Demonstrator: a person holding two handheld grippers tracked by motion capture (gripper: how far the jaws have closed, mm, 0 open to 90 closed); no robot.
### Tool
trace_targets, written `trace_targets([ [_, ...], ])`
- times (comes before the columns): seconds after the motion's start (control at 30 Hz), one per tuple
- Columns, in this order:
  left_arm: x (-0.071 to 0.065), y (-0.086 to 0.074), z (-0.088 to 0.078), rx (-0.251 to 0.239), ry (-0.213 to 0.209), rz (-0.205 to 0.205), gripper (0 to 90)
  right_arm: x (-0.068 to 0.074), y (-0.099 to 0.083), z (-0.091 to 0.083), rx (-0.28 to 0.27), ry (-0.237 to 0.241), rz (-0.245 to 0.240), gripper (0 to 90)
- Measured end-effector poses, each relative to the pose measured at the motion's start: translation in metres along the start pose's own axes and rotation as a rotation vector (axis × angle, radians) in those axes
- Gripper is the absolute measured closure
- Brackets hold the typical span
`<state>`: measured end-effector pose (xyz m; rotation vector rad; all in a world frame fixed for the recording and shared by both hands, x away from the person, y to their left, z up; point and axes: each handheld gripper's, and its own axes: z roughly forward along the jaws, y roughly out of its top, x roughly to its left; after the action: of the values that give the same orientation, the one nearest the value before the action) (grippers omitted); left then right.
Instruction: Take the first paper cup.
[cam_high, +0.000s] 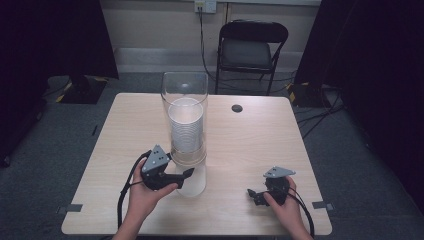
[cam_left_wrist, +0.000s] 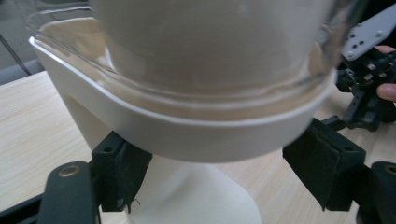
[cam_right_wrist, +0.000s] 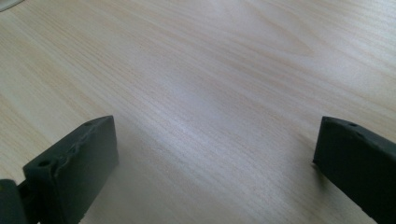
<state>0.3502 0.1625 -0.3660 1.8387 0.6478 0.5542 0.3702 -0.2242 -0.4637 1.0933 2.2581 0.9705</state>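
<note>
A tall clear tube (cam_high: 184, 107) holding a stack of white cups (cam_high: 186, 129) stands on a white pedestal (cam_high: 192, 182) near the table's middle. My left gripper (cam_high: 187, 175) reaches in from the left at the pedestal, just under the tube's base. In the left gripper view the white collar (cam_left_wrist: 187, 135) sits above the jaws and the narrower white stem (cam_left_wrist: 187, 196) lies between them. The left pad (cam_left_wrist: 122, 170) is against the stem; the right pad (cam_left_wrist: 322, 170) stands apart from it. My right gripper (cam_high: 255, 195) rests open low over bare wood (cam_right_wrist: 215, 93) at the front right.
The light wood table (cam_high: 260, 145) has a small black round cap (cam_high: 237, 108) near its far edge and grey tape marks at the front corners (cam_high: 74, 207). A black folding chair (cam_high: 252, 47) stands beyond the table. The right gripper (cam_left_wrist: 369, 93) appears far off in the left gripper view.
</note>
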Motion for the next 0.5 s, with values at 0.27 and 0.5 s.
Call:
trace_targets([
  [0.27,0.001,0.000,0.013,-0.005,0.024,0.008,25.5,0.000,0.000,0.000,0.000,0.000,-0.001,0.0],
  [0.5,0.002,-0.002,0.020,-0.015,0.026,0.007,35.2,0.000,0.000,0.000,0.000,0.000,-0.002,0.0],
])
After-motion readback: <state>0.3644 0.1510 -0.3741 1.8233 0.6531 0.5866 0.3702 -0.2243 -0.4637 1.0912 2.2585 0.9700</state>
